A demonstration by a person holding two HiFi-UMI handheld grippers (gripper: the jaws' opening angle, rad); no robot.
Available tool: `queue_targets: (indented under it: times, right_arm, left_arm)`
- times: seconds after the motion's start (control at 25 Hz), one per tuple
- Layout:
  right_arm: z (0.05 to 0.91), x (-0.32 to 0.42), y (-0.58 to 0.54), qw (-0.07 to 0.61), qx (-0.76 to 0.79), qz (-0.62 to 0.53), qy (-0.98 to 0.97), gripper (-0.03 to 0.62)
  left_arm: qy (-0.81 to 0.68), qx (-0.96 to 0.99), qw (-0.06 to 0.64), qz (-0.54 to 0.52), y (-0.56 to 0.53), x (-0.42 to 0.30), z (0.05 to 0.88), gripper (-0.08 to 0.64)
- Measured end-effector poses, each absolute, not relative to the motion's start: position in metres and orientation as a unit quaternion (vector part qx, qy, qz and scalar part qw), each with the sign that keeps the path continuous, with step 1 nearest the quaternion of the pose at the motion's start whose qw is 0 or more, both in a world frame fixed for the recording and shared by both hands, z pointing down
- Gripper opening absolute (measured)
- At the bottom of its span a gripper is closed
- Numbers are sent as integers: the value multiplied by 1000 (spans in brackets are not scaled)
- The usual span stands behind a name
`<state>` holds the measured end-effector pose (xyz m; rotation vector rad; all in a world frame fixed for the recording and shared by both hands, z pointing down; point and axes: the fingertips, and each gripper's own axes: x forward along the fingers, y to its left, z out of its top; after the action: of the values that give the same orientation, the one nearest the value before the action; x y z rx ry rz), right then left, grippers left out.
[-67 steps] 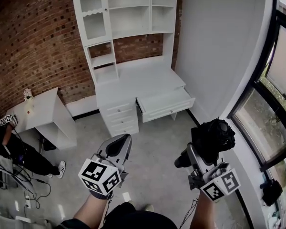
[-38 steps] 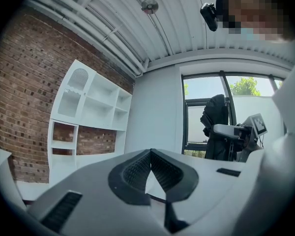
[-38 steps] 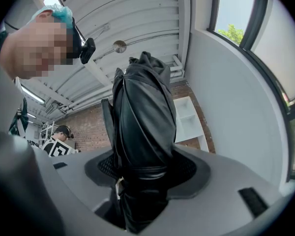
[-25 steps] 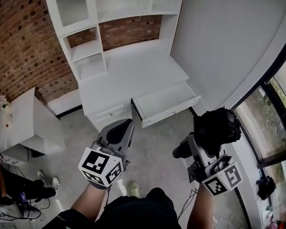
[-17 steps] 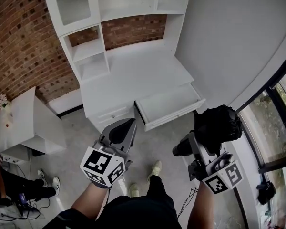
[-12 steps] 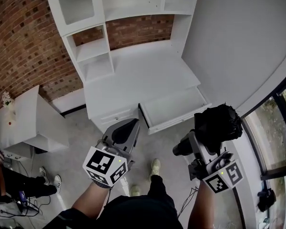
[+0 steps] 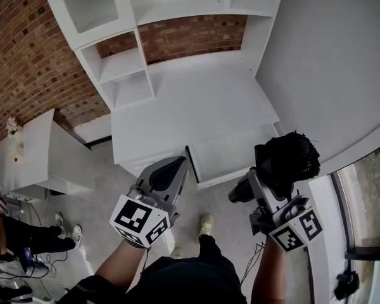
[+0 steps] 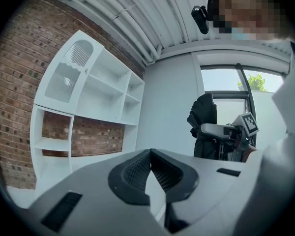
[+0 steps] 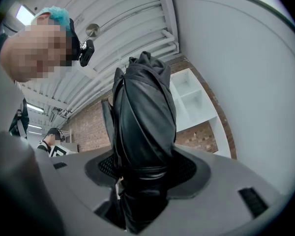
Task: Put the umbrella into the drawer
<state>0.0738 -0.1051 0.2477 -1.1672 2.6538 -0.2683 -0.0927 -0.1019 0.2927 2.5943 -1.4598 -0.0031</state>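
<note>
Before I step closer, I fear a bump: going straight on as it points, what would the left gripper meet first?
Probably the wall beside the shelves; the shut left gripper aims over the desk. Depth is unclear.

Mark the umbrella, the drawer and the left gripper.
umbrella [image 7: 285,160], head view, folded black canopy.
drawer [image 7: 231,158], head view, bare inside bottom.
left gripper [image 8: 150,154], left gripper view, where its shut tips meet.

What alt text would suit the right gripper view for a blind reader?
A folded black umbrella is clamped between the jaws of the right gripper. Behind it are white shelves, a brick wall and a ribbed ceiling.
</note>
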Motion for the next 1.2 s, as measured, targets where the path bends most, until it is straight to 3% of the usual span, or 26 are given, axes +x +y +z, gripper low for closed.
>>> queue_targets:
  times: [0.64, 1.0, 1.2]
  right_arm:
    - [350, 96, -255, 117, -372, -208, 897, 245]
    - [431, 68, -290, 81, -405, -245, 877, 245]
    - [504, 68, -315, 70, -451, -326, 828, 244]
  left_arm:
    - [-533, 843, 74, 17, -217, -61, 336, 6]
    - [-515, 852, 88, 15, -262, -71, 404, 6]
    - [-503, 858, 101, 22, -288, -70, 442, 6]
